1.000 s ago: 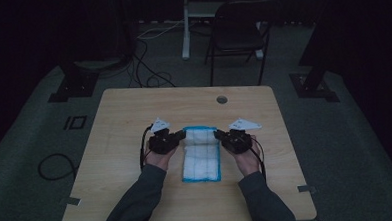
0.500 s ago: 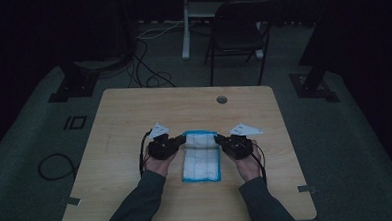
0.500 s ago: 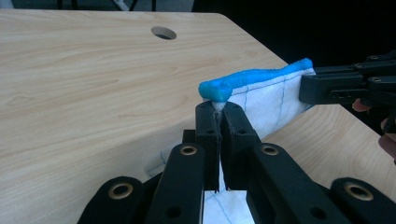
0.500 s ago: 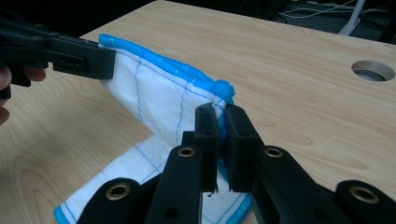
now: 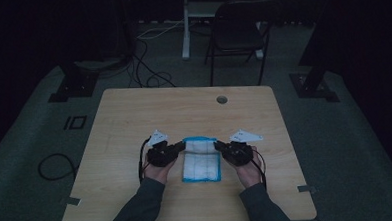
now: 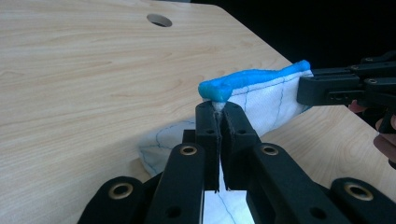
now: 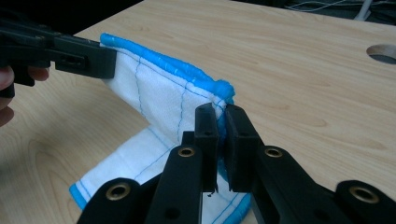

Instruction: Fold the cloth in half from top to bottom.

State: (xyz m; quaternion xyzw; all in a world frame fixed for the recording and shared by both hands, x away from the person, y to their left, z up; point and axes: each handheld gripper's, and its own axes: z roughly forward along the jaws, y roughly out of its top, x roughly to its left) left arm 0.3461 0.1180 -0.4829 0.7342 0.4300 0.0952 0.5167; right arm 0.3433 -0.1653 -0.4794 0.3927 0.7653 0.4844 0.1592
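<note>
A white quilted cloth (image 5: pixel 201 163) with a blue border lies in the middle of the wooden table (image 5: pixel 134 118). My left gripper (image 5: pixel 181 146) is shut on the cloth's far left corner, and in the left gripper view the pinched blue edge (image 6: pixel 243 81) is lifted off the wood. My right gripper (image 5: pixel 217 145) is shut on the far right corner. In the right gripper view the cloth (image 7: pixel 159 93) hangs from that raised edge, and its near part lies flat on the table. Each gripper view shows the other gripper at the far end of the blue edge.
A round cable hole (image 5: pixel 222 99) sits near the table's far edge. A dark chair (image 5: pixel 238 36) and a white stand (image 5: pixel 185 26) are on the floor behind the table, with cables (image 5: pixel 147 67) trailing beside them.
Both hands with the grippers have drawn slightly toward the person, bringing the cloth's far edge with them. The jaws stay shut on the corners.
</note>
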